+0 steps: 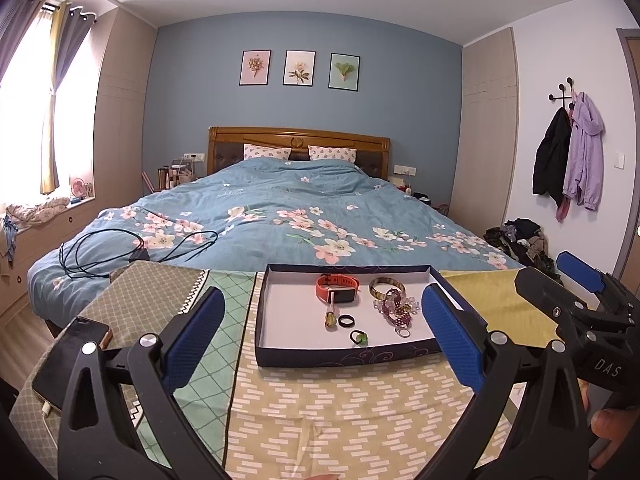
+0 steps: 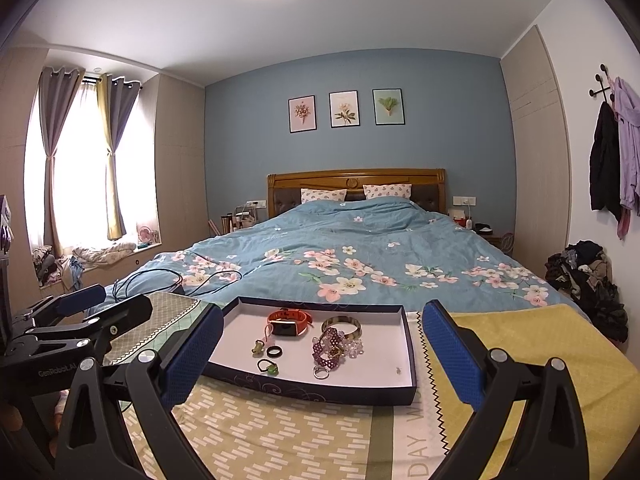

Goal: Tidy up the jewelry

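My left gripper [image 1: 324, 336] hangs spread wide with nothing between its blue-padded fingers, low over the patterned cloth on the counter [image 1: 320, 412], and my right gripper [image 2: 320, 354] is just as slack and bare beside it. Both point at the shallow dark-blue cardboard box lid with a white floor [image 2: 404, 394], which sits on the cloth at the foot of the bed [image 2: 360, 248].

All the jewelry I can see lies inside that lid: an orange-strapped smart band [image 2: 289, 322] toward the back, a wide brown-and-gold bangle [image 2: 342, 326] just beside it, a tangle of purple and clear bead bracelets [image 2: 334, 346] touching the bangle, a plain black ring [image 2: 274, 352], a green-stoned ring [image 2: 269, 367], a small yellowish charm on a pink cord [image 2: 259, 346] and a thin silver ring [image 2: 321, 372] at the front of the beads.

The pieces lying loose in the lid would fit either a pile waiting to be sorted or one just gathered there, and I see no second container, so I cannot judge the step. Any pick here would call for a narrow, careful pinch, since the rings lie flat and the beads are knotted together.

The bead strands cannot be counted apart. A tiny speck on the lid's right floor [image 2: 398, 369] is too small to identify. A dark phone [image 1: 70, 364] lies at the counter's left edge, partly behind my finger.
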Tool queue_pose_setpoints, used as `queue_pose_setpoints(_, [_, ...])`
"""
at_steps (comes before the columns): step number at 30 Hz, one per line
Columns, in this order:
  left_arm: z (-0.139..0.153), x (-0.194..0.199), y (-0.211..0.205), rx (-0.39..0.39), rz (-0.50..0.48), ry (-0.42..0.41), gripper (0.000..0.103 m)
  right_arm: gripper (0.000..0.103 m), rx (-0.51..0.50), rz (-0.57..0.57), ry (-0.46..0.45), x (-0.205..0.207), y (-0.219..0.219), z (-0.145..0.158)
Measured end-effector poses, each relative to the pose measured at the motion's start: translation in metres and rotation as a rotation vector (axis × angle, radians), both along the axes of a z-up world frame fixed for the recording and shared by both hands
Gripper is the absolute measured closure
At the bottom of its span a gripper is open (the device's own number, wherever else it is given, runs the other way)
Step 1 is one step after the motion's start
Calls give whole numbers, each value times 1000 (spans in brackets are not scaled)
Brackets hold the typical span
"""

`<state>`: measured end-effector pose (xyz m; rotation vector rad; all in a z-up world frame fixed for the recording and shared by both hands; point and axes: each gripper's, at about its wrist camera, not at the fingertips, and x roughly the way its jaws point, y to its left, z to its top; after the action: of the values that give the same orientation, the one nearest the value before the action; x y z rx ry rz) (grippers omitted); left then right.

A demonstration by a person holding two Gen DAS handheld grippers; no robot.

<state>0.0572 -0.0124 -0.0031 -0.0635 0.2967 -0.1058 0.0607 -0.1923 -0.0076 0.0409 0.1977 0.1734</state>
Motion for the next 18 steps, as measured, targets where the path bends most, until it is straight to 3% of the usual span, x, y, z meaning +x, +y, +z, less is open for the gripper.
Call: queue_pose_setpoints(18, [0,17,1,12,21,-50,6,7,25,-32,-49,-1,-6,3])
